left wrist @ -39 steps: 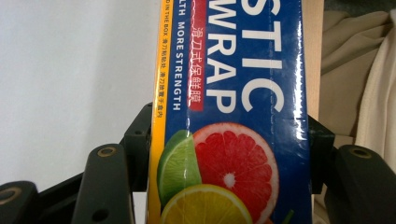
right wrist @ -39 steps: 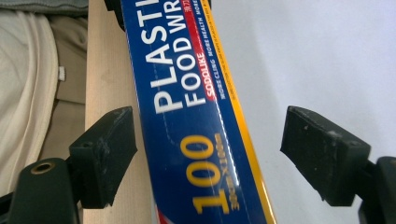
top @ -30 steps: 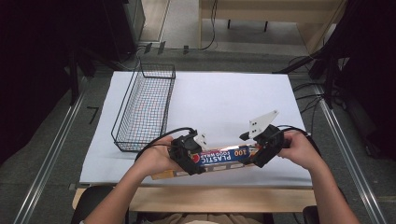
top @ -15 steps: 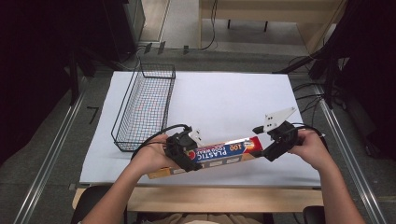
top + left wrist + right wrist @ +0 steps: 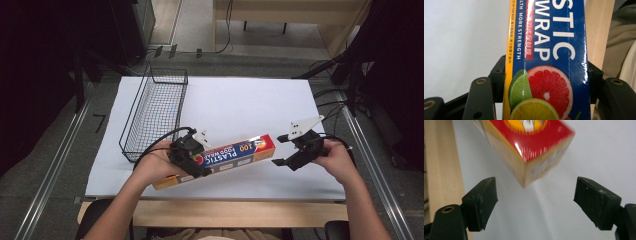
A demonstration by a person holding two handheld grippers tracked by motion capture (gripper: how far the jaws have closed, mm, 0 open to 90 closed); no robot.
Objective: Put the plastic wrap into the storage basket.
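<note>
A long blue plastic wrap box (image 5: pixel 235 152) with a red end hangs tilted over the front of the white table (image 5: pixel 240 100). My left gripper (image 5: pixel 192 160) is shut on it near its left part. In the left gripper view the box (image 5: pixel 549 62) stands between the two jaws of the left gripper (image 5: pixel 546 75), its fruit picture facing the camera. My right gripper (image 5: pixel 279 150) is open just off the box's red end, apart from it. In the right gripper view the red end (image 5: pixel 531 142) floats above and beyond the wide-spread pads of the right gripper (image 5: pixel 535 200).
A black wire basket (image 5: pixel 155 112) stands at the table's left side, close behind the left hand. The wooden front edge (image 5: pixel 225 212) runs below both hands. Cables (image 5: pixel 330 100) lie along the right side.
The right gripper has drawn away to the right from the box's red end and stands open. The left hand has kept the box, which now tilts with its right end higher.
</note>
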